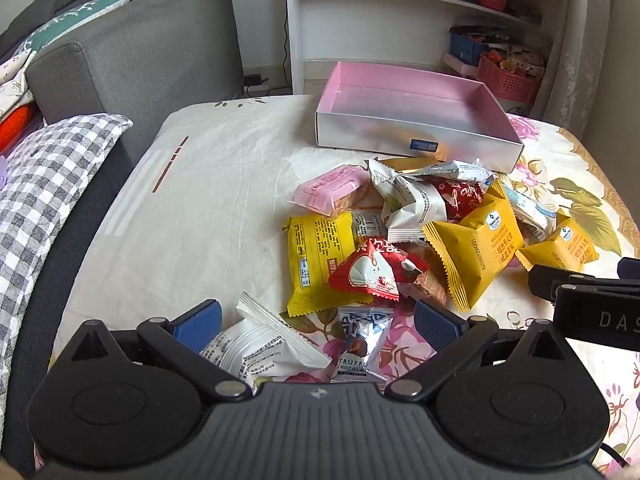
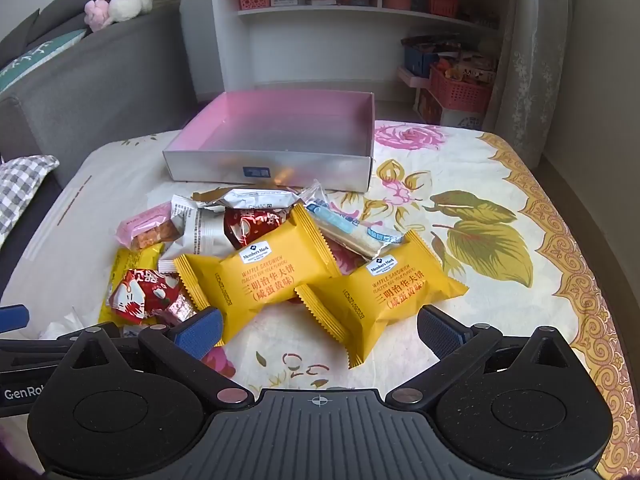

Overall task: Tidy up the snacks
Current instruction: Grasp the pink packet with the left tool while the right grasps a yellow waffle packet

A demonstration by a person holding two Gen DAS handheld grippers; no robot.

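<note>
A pile of wrapped snacks lies on the cloth-covered table before an empty pink-lined silver box [image 1: 416,136] [image 2: 272,164]. My left gripper [image 1: 316,324] is open, low over a white round-cake packet [image 1: 264,348] and a silver truffle chocolate packet [image 1: 362,340]. A red packet [image 1: 372,272] and a flat yellow packet [image 1: 316,260] lie just beyond. My right gripper [image 2: 318,330] is open, just short of two yellow waffle sandwich packets [image 2: 384,288] [image 2: 264,276]. The right gripper also shows in the left wrist view at the right edge.
A grey sofa [image 1: 132,52] with a checked cushion [image 1: 48,184] stands left of the table. White shelves [image 1: 400,12] and a pink basket [image 1: 508,76] stand behind. The floral cloth [image 2: 480,236] lies bare on the right.
</note>
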